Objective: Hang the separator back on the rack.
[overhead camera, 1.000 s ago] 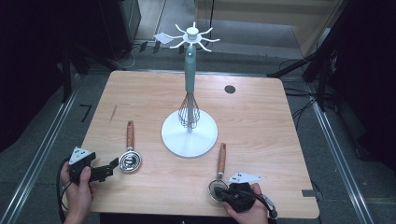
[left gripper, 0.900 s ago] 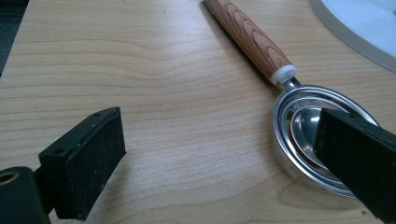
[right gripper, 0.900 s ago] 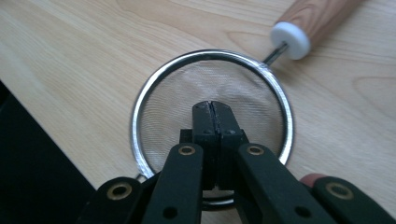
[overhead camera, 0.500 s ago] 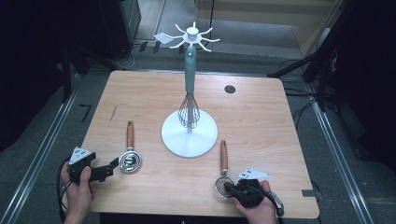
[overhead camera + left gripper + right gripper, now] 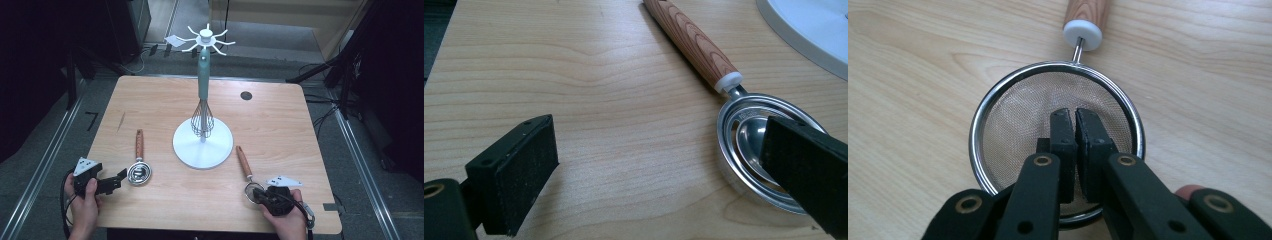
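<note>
Revealing strainer (image 5: pixel 1055 145) mesh beneath closed right hand-held gripper (image 5: pixel 1075 117)

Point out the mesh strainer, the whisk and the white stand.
mesh strainer (image 5: pixel 1013 115), right gripper view, on the mesh bowl.
whisk (image 5: pixel 202 119), high view, on the wire loops.
white stand (image 5: pixel 220 147), high view, on the round base.

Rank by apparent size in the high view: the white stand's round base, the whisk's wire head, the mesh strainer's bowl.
1. White stand's round base, clearly largest.
2. Whisk's wire head.
3. Mesh strainer's bowl, partly covered by the right gripper, so its full size is unsure.
</note>
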A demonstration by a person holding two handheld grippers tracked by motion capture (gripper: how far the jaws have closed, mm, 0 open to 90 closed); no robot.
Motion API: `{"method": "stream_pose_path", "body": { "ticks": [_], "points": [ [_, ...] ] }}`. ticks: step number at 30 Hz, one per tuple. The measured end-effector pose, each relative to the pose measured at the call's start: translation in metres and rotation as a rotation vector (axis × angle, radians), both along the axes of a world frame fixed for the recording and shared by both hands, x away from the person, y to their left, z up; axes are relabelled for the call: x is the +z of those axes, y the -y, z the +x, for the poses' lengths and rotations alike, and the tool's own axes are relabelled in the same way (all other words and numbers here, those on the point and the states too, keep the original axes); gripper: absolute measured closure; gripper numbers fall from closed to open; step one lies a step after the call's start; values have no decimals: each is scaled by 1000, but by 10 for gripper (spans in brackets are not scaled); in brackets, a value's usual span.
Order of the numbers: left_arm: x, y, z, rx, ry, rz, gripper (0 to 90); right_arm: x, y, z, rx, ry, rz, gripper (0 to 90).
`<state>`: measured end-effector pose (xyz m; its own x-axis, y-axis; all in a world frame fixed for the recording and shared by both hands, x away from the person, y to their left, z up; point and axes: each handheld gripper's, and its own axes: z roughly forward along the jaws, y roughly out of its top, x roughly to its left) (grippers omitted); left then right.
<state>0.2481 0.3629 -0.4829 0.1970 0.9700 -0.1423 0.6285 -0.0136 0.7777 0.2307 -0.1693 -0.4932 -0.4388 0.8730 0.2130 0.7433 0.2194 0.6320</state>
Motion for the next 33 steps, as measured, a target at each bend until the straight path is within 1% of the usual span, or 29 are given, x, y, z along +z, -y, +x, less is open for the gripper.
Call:
{"method": "stream_pose_path", "body": {
  "ticks": [3, 5, 10, 12, 14, 16, 18, 20, 25, 30, 32, 33],
  "points": [
    [0, 0, 0, -1, -1, -3, 25, 0, 4, 2, -13, -2, -4, 874],
    [0, 0, 0, -3, -3, 4, 24, 2, 5, 2, -15, -14, -3, 859],
    [0, 1, 0, -3, -4, 6, 25, 11, 7, 2, -2, 1, -4, 781],
    [-1, 2, 0, -4, -5, 9, 25, 17, 10, 3, -8, 5, 1, 733],
    [-1, 3, 1, -3, -3, 15, 24, 23, 11, 6, -17, -27, 18, 666],
    [-1, 4, 1, -3, -2, 25, 25, 29, 10, 11, -22, -47, 13, 608],
    [-1, 5, 1, -4, 0, 31, 24, 34, 8, 16, -24, -53, -6, 585],
    [-1, 5, 0, -5, 1, 31, 25, 39, 7, 22, -13, -74, -4, 561],
    [-1, 5, 1, -9, -1, 34, 24, 47, 6, 39, 0, -122, -6, 564],
    [-1, 5, 0, -10, -1, 36, 24, 53, 7, 57, 3, -194, 5, 579],
    [-1, 5, 1, -11, 1, 35, 25, 54, 6, 63, 11, -216, 9, 582],
    [-1, 5, 1, -11, 0, 35, 24, 55, 5, 66, 7, -230, 14, 582]
  ]
}}
